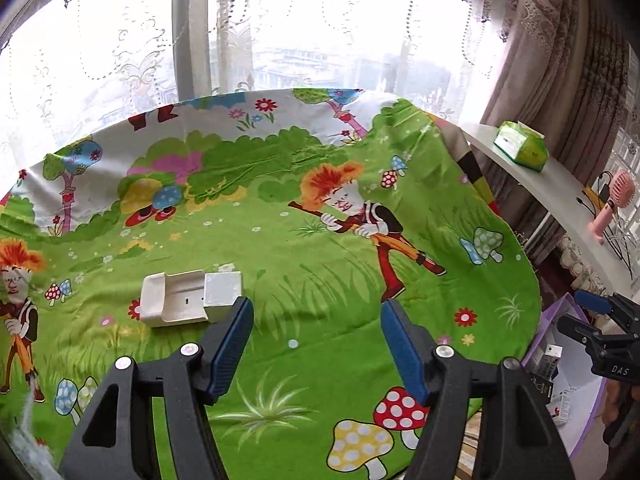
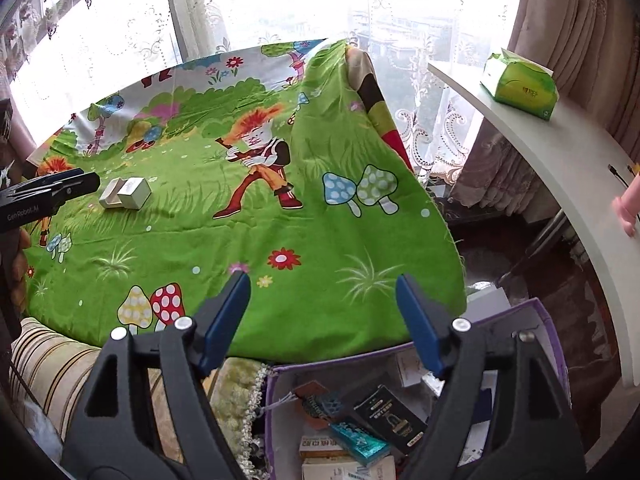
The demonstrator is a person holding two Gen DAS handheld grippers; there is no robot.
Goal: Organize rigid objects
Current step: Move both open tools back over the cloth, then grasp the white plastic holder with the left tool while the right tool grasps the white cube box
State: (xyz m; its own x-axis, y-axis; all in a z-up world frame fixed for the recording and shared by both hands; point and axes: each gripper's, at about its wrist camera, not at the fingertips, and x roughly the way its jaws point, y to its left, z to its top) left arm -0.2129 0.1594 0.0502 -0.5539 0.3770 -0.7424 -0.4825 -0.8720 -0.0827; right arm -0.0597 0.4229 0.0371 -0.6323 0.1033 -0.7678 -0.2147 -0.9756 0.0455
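Note:
A white cardboard box (image 1: 191,298), with its inner tray slid half out, lies on the cartoon-printed green cloth (image 1: 304,248). My left gripper (image 1: 316,312) is open and empty, its left finger just right of the box. The box also shows in the right wrist view (image 2: 126,193), with the left gripper (image 2: 52,192) beside it. My right gripper (image 2: 322,284) is open and empty, above a purple-rimmed bin (image 2: 400,354) holding several small boxes, among them a teal box (image 2: 360,442) and a black box (image 2: 390,418).
A curved white shelf (image 2: 552,160) at the right carries a green tissue pack (image 2: 520,84) and a pink handheld fan (image 1: 612,204). The right gripper (image 1: 604,332) shows over the bin at the left wrist view's right edge. A striped cushion (image 2: 52,360) lies below the cloth. Curtains and windows stand behind.

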